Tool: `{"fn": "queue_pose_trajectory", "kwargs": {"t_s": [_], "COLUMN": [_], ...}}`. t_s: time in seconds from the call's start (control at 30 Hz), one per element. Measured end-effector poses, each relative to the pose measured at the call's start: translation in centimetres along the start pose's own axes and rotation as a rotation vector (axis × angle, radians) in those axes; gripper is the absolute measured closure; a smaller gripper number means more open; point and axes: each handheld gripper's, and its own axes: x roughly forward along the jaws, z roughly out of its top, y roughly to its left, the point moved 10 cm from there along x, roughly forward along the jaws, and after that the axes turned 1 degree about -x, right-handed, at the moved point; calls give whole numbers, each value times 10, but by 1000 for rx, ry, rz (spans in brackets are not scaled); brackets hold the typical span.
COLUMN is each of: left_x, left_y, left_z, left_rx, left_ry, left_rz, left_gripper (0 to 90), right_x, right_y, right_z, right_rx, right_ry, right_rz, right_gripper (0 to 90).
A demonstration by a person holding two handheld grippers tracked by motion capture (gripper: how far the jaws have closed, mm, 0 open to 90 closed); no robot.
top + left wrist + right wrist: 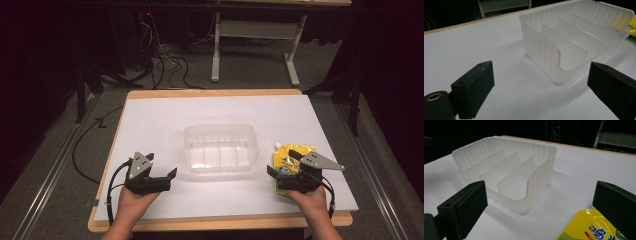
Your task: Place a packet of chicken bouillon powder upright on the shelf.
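Translucent white plastic bin with inner dividers (220,148) sits upright at the middle of the white table top (160,115), between the two grippers and touching neither. Left gripper (167,179) rests near the front edge, jaws wide apart with nothing between them. Right gripper (280,176), jaws likewise apart and gripping nothing, hovers over a flat yellow printed pouch with a white spout (289,152) lying just right of the bin.
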Motion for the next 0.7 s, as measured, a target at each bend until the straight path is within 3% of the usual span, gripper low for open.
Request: {"fn": "queue_pose_trajectory", "kwargs": {"t_s": [0.3,0.5,0.63,0.67,0.7], "left_x": [-1,2,4,5,6], "left_y": [-1,-2,1,5,6], "left_z": [1,0,1,2,3], "left_rx": [1,13,9,-4,-12], "left_ry": [-9,-5,-7,-13,-15], "left_rz": [6,9,10,14,12], "left_gripper": [77,90,106,115,123], "right_x": [-3,-8,-16,-24,-27], "right_y": [-2,-14,-26,-35,-40], "right_z": [-3,-9,-14,-18,-20], "right_rx": [-13,1,30,34,44], "right_ry": [3,23,30,28,28], "right_rz": [-4,-37,-67,-98,-116], "right_gripper": [3,11,90,188,209]}}
